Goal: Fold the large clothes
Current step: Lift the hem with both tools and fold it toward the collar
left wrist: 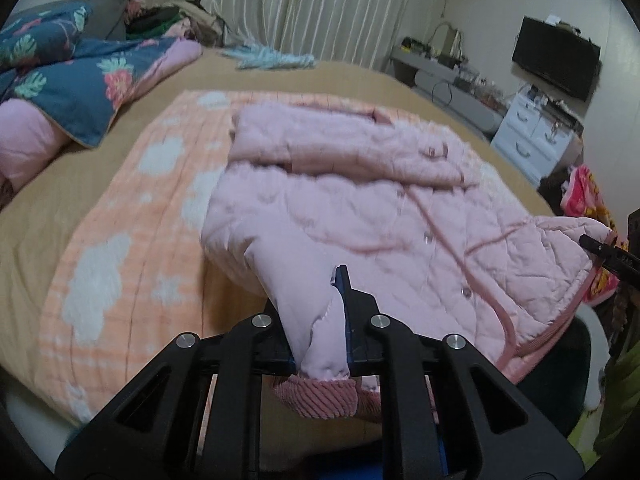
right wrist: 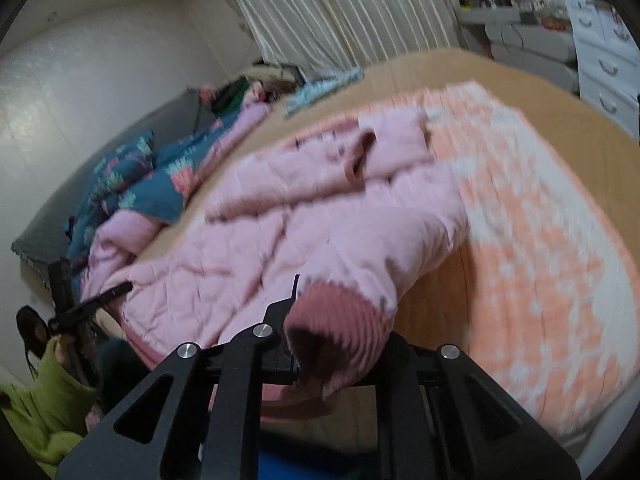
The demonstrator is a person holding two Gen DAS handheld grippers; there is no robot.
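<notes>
A pink quilted jacket [left wrist: 360, 184] lies on an orange blanket with white clouds [left wrist: 120, 248] on the bed. It also shows in the right wrist view [right wrist: 304, 216]. My left gripper [left wrist: 324, 320] is shut on the jacket's near left corner, above a ribbed pink cuff [left wrist: 320, 396]. My right gripper [right wrist: 336, 320] is shut on the jacket's near right end at a ribbed dark-pink cuff [right wrist: 344, 320]. The right gripper's tip shows in the left wrist view [left wrist: 600, 248]. The left gripper's tip shows in the right wrist view [right wrist: 104, 296].
A blue floral quilt [left wrist: 80, 68] and pink bedding [left wrist: 24, 140] lie at the bed's far left. White drawers [left wrist: 536, 132], a grey desk and a dark TV [left wrist: 556, 56] stand at the right. Curtains [left wrist: 312, 4] hang behind. A green garment [right wrist: 44, 400] lies beside the bed.
</notes>
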